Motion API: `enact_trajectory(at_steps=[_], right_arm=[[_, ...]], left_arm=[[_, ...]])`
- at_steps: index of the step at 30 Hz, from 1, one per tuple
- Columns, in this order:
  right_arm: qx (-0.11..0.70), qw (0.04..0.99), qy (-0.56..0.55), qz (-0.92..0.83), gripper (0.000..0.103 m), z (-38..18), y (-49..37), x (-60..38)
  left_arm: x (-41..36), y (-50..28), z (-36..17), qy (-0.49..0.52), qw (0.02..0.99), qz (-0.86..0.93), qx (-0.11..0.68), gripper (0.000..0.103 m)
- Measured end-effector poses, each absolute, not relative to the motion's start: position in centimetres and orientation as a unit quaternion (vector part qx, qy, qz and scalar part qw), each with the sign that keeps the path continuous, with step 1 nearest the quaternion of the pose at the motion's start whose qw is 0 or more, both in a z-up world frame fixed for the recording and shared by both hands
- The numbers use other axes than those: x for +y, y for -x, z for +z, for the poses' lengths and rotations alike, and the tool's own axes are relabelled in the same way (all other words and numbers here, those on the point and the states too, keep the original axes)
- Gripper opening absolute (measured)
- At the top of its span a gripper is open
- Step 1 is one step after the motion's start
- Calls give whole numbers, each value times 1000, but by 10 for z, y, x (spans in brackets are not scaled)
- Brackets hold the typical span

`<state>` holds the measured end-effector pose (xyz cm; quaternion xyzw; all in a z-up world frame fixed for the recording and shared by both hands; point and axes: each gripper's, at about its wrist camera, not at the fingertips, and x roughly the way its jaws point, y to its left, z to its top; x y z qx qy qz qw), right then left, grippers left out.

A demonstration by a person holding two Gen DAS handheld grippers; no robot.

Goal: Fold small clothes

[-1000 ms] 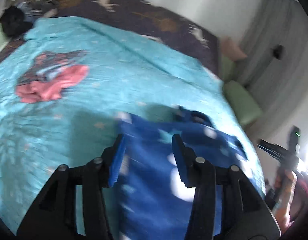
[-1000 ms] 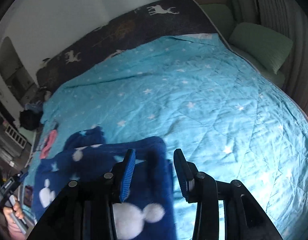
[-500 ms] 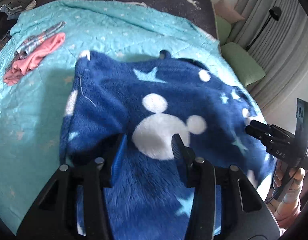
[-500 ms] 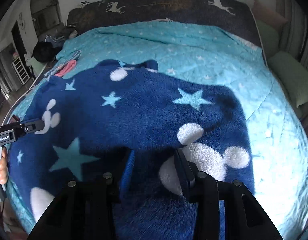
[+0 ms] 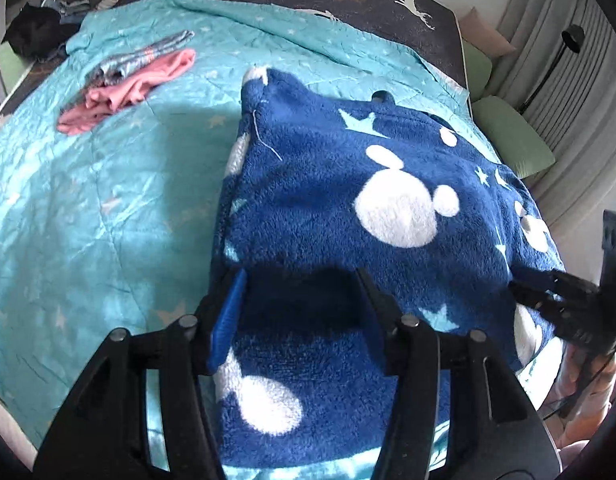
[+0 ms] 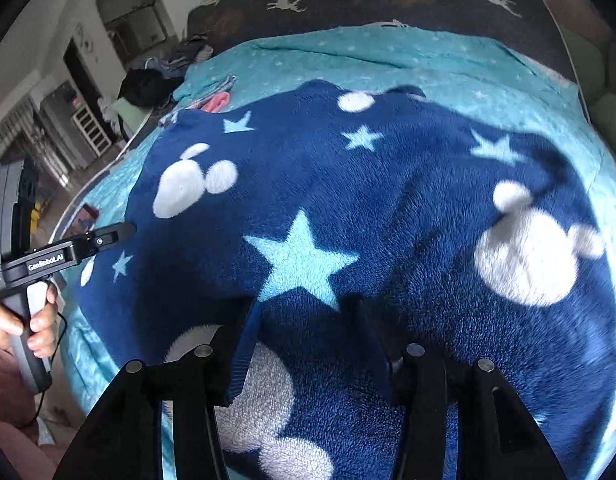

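step: we release the fleece (image 5: pixel 348 208) flat on the bed (image 5: pixel 88 208), easing both hems down evenly before lifting | left gripper (image 5: pixel 300 304): jaws just opening, fleece between them, pads apart, not pinching | right gripper (image 6: pixel 308 332): likewise just opening over fleece | fleece: spread near us, under both grippers

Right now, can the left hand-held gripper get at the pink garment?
Probably yes. The pink garment lies uncovered on the teal quilt, nothing between. But the left hand-held gripper sits over the blue fleece, well short.
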<state>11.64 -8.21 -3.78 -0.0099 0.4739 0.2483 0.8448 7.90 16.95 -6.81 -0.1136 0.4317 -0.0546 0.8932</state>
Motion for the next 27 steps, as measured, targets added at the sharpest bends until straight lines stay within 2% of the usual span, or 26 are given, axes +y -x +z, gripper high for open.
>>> enact_trajectory(at_steps=[2, 6, 7, 8, 10, 14, 21, 27], right_arm=[[475, 842, -21, 254, 51, -26, -118, -88], [450, 845, -18, 290, 51, -8, -108, -86], [463, 836, 0, 295, 52, -15, -108, -78], [491, 821, 18, 290, 57, -29, -110, -70], [506, 817, 32, 275, 58, -48, -108, -59], [479, 824, 25, 301, 61, -18, -115, -56], [438, 844, 4, 309, 61, 16, -167, -40], [514, 820, -33, 250, 61, -13, -242, -30]], left_arm=[[172, -75, -61, 122, 893, -58, 429, 57], [187, -64, -55, 147, 897, -45, 415, 66], [190, -62, -56, 147, 897, -44, 415, 66], [193, -61, -59, 144, 895, -39, 420, 67], [199, -59, -69, 147, 888, -24, 435, 68], [213, -51, -84, 189, 874, -31, 447, 75], [219, -53, -91, 228, 857, -60, 459, 75], [211, -56, -87, 212, 858, -84, 460, 76]])
